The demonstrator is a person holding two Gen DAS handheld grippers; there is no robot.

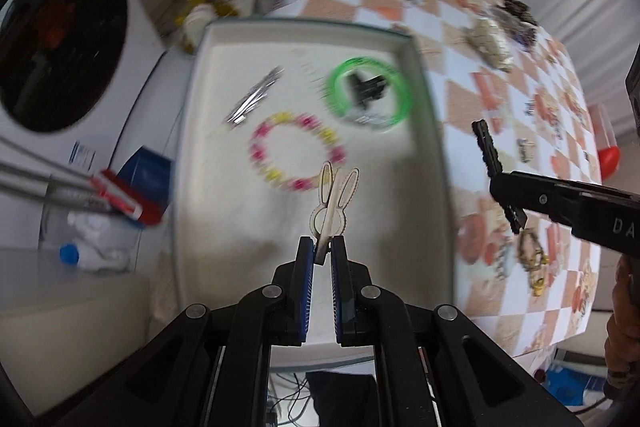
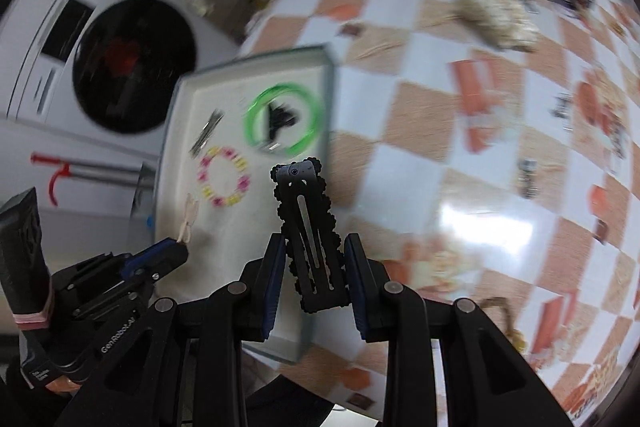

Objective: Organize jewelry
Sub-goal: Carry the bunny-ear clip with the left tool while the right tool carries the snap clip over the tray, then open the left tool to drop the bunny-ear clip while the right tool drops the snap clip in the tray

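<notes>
- Presently, the left gripper (image 1: 323, 251) has its fingers narrowed onto the tail of a pale rabbit-shaped hair clip (image 1: 334, 203), which is held above the near half of the tray (image 1: 434, 131).
- The right gripper (image 2: 314, 267) grips a black scalloped hair clip (image 2: 310, 227) between its pads, poised over the tray's right-hand edge where it meets the checked tablecloth (image 2: 420, 107).
- Already lying in the tray: a green bangle (image 1: 368, 91) ringing a small black clip (image 1: 366, 87), a pink-and-yellow bead bracelet (image 1: 296, 151) and a set of silver hairpins (image 1: 254, 101).
- More jewelry remains on the cloth, including a gold chain piece (image 1: 532, 259); I judge the task part-done.
- Risk: the rabbit clip is pinched only at its thin end, so a tilt or jolt could let it pivot or slip out early.
- Risk: the black clip sits over the tray's rim; released there, it could land on the rim and fall outside.
- Risk: the two grippers are near each other, so a hurried placement could make them collide or scatter the bracelet.
- Writing: "GenRobot.AI" reads on the left gripper's body in the right wrist view; "DA" shows on the right gripper's body in the left wrist view, the rest cut off. Other labels are too blurred to read.
</notes>
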